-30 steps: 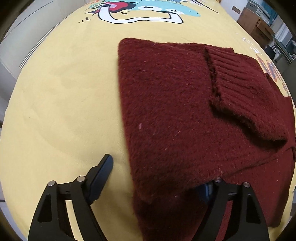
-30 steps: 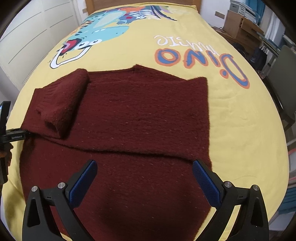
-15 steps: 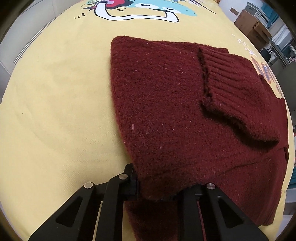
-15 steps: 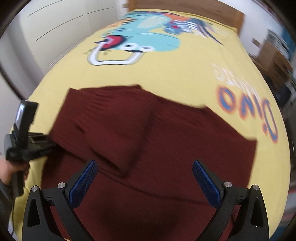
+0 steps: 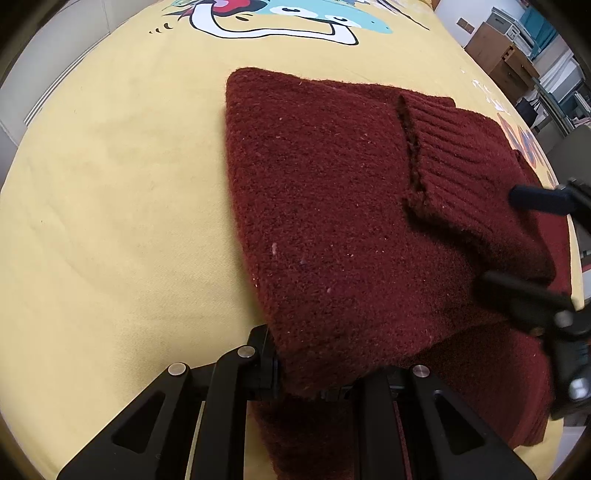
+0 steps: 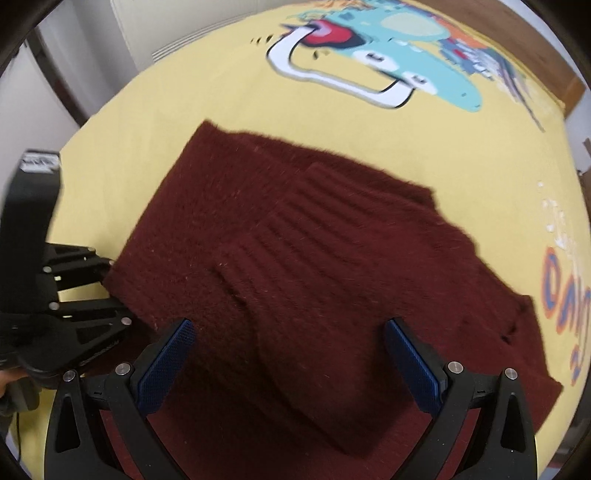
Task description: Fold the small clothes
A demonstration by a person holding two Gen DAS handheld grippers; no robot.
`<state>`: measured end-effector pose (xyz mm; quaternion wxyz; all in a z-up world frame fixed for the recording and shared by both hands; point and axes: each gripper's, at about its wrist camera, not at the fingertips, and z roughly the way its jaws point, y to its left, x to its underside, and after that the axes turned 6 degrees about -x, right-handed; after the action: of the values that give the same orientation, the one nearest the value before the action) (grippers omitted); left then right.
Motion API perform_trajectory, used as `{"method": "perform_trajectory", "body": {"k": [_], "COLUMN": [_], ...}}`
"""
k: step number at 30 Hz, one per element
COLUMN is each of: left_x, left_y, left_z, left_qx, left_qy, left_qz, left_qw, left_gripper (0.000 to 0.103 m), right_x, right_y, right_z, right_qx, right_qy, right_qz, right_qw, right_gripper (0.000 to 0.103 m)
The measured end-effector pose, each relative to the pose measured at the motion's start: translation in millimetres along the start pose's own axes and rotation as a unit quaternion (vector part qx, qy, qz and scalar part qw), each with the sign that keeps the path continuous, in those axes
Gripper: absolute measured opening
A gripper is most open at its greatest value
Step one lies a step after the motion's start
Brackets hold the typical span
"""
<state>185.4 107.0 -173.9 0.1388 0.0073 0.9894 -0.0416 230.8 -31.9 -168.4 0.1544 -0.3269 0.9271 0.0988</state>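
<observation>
Sweater corner pinched in left claw; right claw spread wide above its cuff.

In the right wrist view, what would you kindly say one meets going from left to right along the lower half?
left gripper → right gripper's left finger → folded sleeve → right gripper's right finger → yellow bedsheet

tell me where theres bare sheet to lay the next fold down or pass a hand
Bare yellow sheet lies wide open beside the maroon sweater, up to the cartoon print. A second strip runs between the sweater's far edge and that print. Crowded: the near corner, where the left gripper is shut on the sweater, and over the folded sleeve, where the open right gripper hovers.
</observation>
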Motion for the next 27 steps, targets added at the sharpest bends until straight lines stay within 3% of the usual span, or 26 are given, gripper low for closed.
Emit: {"method": "perform_trajectory", "body": {"k": [5,6,9,12,18,22,27], "left_x": [20,20,23,24,29,30,34], "left_y": [20,20,21,20,21,21,22], "left_z": [-16,-16,-19,-20,-29,-32,-33], "left_qx": [-0.003,-0.005,-0.012,-0.016,-0.017,-0.020,-0.021], "left_qy": [-0.001,-0.001,-0.002,0.000,-0.001,-0.001,0.001], "left_qz": [0.005,0.006,0.011,0.015,0.013,0.015,0.009], "left_qw": [1.0000,1.0000,0.9999,0.9998,0.9998,0.9997,0.9997], "left_gripper": [0.013,0.013,0.013,0.013,0.012,0.012,0.012], "right_x": [7,7,10,12,34,60,101], "right_y": [-1,-2,-9,-28,-71,-108,-146], "right_z": [18,20,20,9,-38,-62,-69], "right_qx": [0.010,0.013,0.045,0.024,-0.010,-0.027,-0.040], "right_qy": [0.015,0.016,0.018,0.002,-0.063,-0.099,-0.109], "right_qz": [-0.009,-0.010,0.001,0.041,0.125,0.194,0.270], "right_qw": [1.000,1.000,0.999,0.999,0.990,0.976,0.956], "right_gripper": [0.099,0.093,0.052,0.018,0.017,0.017,0.017]}}
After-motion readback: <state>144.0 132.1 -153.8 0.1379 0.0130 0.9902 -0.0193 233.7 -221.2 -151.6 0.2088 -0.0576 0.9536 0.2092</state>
